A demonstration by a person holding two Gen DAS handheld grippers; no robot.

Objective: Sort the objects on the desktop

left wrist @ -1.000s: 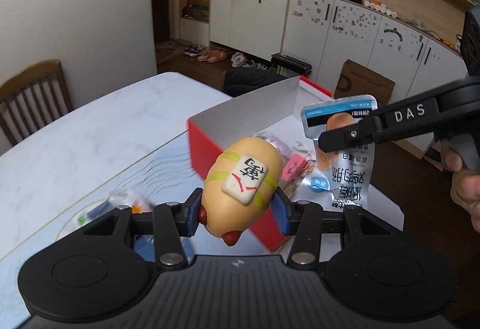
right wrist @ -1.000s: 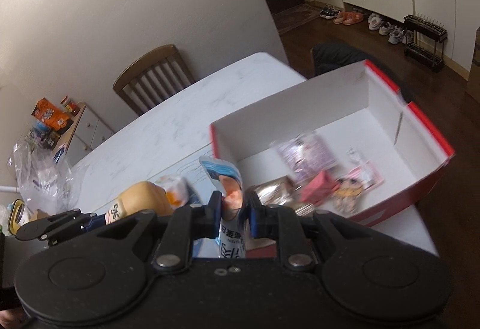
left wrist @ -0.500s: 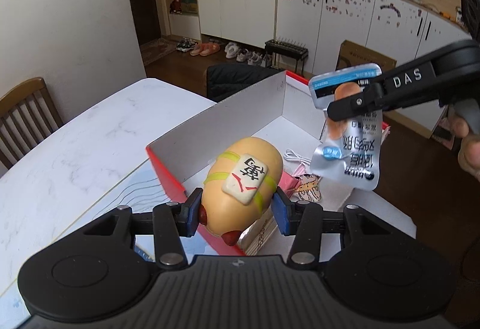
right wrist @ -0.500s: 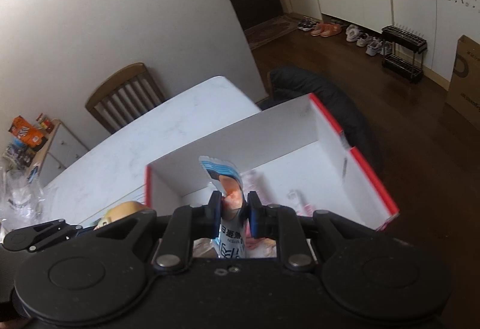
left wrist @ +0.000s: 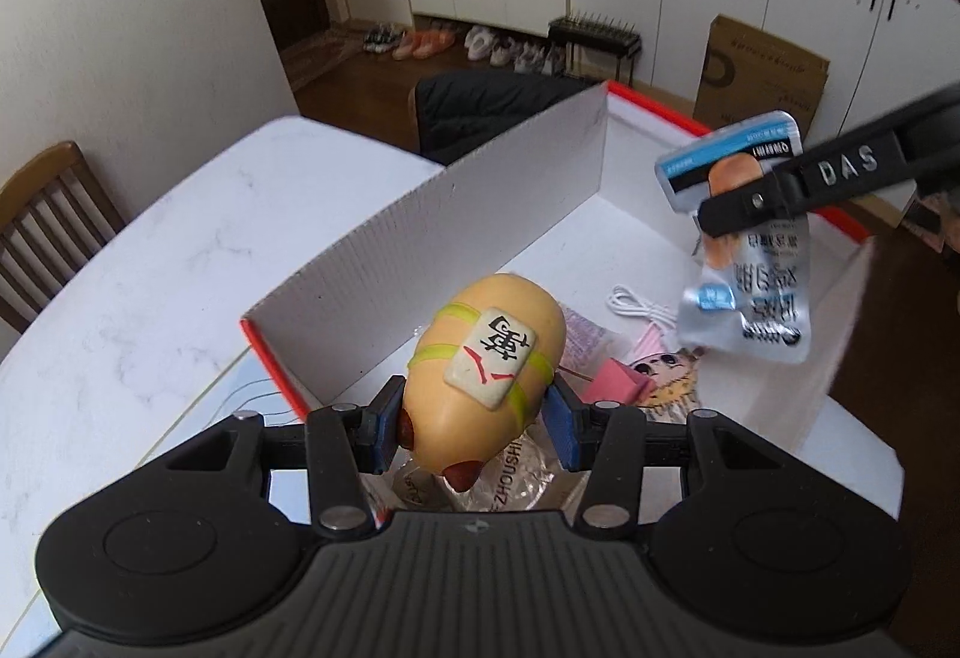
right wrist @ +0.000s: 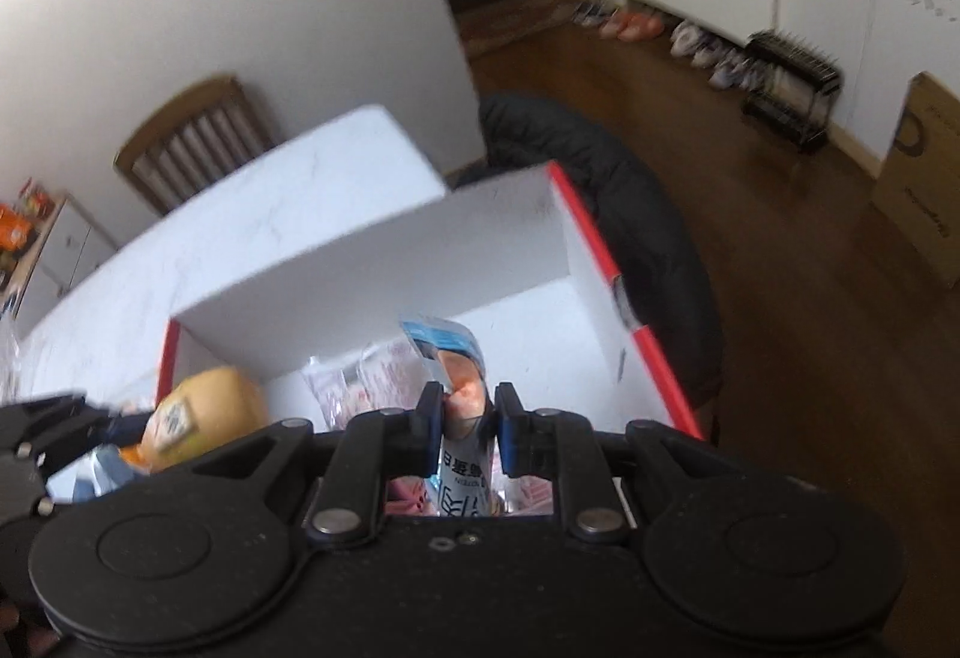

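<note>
My left gripper (left wrist: pixel 474 424) is shut on a tan egg-shaped toy (left wrist: pixel 486 364) with a white tile and yellow-green bands, held over the near end of a red box with white inner walls (left wrist: pixel 432 238). In the left wrist view my right gripper (left wrist: pixel 750 205) hangs at the upper right, shut on a silver and blue snack packet (left wrist: pixel 750 310) above the box. The right wrist view shows its blue pads pinching that packet (right wrist: pixel 447 358), with the toy (right wrist: pixel 204 412) at lower left and the box (right wrist: pixel 516 226) below.
Inside the box lie a white cable (left wrist: pixel 639 304), a pink packet (left wrist: pixel 612 382), a cartoon sticker and clear wrappers. The box stands at the corner of a white marble table (left wrist: pixel 150 262). A wooden chair (left wrist: pixel 48 214) and a dark-covered chair (left wrist: pixel 492 105) stand beyond it.
Both grippers have moved forward and down over the red box, carrying the toy and the packet. The box now lies directly under them and looks larger.
</note>
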